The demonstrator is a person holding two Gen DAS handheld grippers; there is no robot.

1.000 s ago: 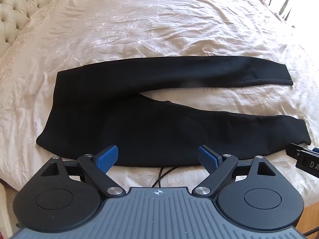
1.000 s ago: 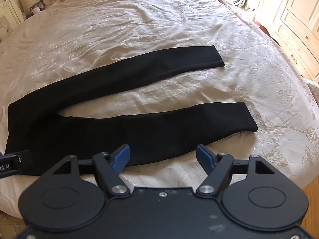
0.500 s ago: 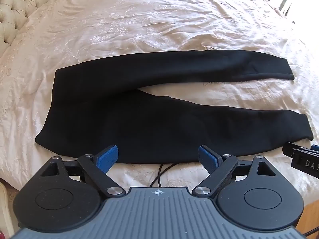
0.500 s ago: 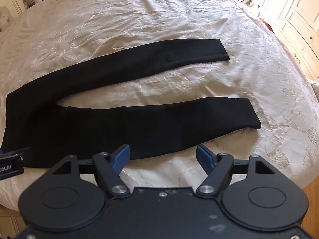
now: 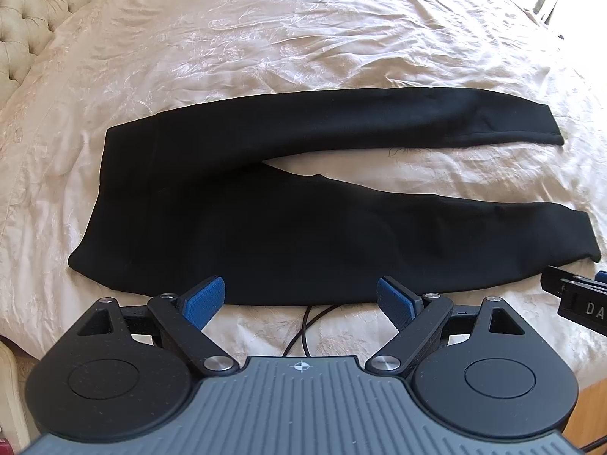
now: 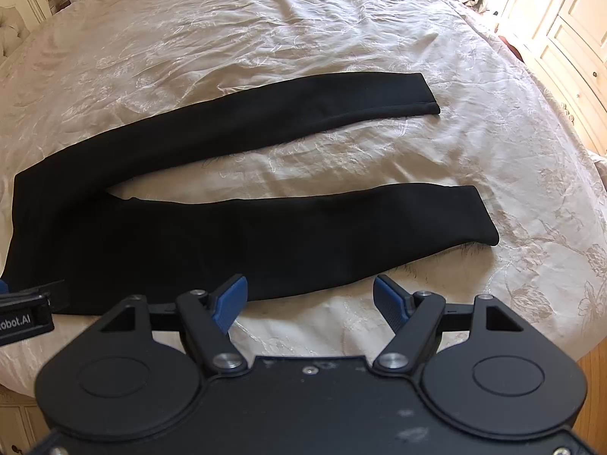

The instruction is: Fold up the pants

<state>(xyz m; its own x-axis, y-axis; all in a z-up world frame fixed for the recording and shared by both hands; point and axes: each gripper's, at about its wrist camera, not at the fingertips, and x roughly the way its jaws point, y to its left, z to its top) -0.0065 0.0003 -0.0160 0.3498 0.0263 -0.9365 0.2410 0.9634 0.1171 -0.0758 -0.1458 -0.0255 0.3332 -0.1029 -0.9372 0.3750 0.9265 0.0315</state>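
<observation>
Black pants [image 5: 235, 204] lie flat on a cream bedspread, waistband to the left and both legs spread apart toward the right. My left gripper [image 5: 299, 299] hovers open just short of the near edge of the seat and thigh, holding nothing. In the right wrist view the same pants [image 6: 265, 235] stretch across the bed, and my right gripper [image 6: 310, 295] is open over the near edge of the near leg, short of its cuff [image 6: 481, 216]. The far leg's cuff [image 6: 428, 94] lies further back.
The cream embroidered bedspread [image 5: 303, 38] is wrinkled behind the pants. A tufted headboard [image 5: 26, 11] stands at far left. A black cable [image 5: 303, 326] runs under the near edge of the pants. White cupboards [image 6: 569, 38] stand to the right of the bed.
Both grippers have crept a little forward and up toward the pants, which sit slightly lower and larger in view. The pants themselves have not moved. Both grippers stayed open.
</observation>
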